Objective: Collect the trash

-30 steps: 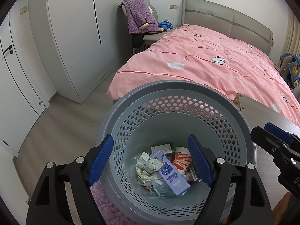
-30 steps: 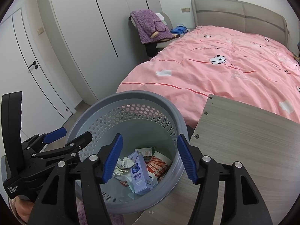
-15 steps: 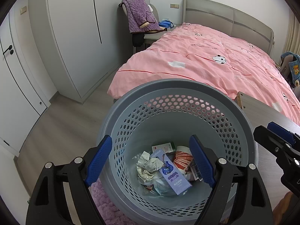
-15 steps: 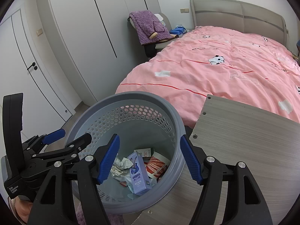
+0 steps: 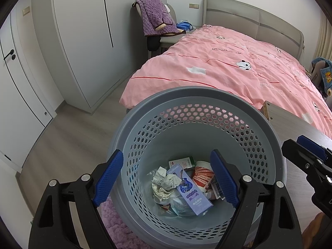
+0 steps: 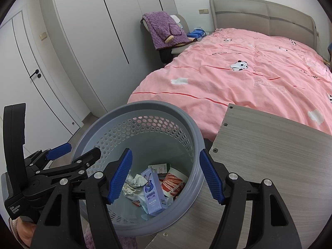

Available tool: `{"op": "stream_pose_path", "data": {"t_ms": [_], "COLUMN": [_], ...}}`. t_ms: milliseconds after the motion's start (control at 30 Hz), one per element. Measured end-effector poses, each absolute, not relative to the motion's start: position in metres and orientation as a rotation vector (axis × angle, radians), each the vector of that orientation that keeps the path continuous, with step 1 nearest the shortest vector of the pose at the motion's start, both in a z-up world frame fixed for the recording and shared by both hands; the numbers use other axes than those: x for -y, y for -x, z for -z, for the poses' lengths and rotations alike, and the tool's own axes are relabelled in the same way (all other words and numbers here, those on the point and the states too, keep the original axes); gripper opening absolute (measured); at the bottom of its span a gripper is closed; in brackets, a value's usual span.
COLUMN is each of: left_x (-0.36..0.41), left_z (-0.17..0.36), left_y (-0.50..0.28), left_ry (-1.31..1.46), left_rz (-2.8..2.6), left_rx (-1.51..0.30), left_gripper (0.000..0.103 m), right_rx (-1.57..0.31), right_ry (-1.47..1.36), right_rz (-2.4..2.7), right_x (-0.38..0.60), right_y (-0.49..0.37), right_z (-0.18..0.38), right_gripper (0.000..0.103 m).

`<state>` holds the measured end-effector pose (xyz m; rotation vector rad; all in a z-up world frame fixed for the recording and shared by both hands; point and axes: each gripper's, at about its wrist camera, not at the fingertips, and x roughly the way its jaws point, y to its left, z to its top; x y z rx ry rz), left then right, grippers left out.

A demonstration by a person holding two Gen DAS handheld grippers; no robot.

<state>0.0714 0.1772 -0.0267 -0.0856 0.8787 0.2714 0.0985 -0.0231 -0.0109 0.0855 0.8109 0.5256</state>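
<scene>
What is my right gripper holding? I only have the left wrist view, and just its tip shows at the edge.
Observer: Nothing. The right gripper has its jaws open and empty, over the basket.
Operator: Any trash left on the surface to my right?
Observer: None on the part of the table that the right wrist view shows. Only screw heads sit along its edge.
Operator: And my own jaws, seen from the side?
Observer: The left gripper is open too, with nothing between its jaws, at the basket's left rim.
</scene>
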Motion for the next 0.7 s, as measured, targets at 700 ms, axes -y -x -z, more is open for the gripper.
{"op": "stream_pose_path", "data": {"t_ms": [700], "left_x": [-0.1773], "left_z": [0.0252], "left_y": [-0.0684], "left_ry": [0.089], "left_rz": [-0.280], "left_rx": [-0.864], "left_gripper": [0.082], "right_rx": [-0.811], "right_ry": [-0.086], "right_rz": [-0.525], "right_x": [0.0246], "right_y": [-0.0981], "right_z": [0.0126], "right_gripper": [0.066]}}
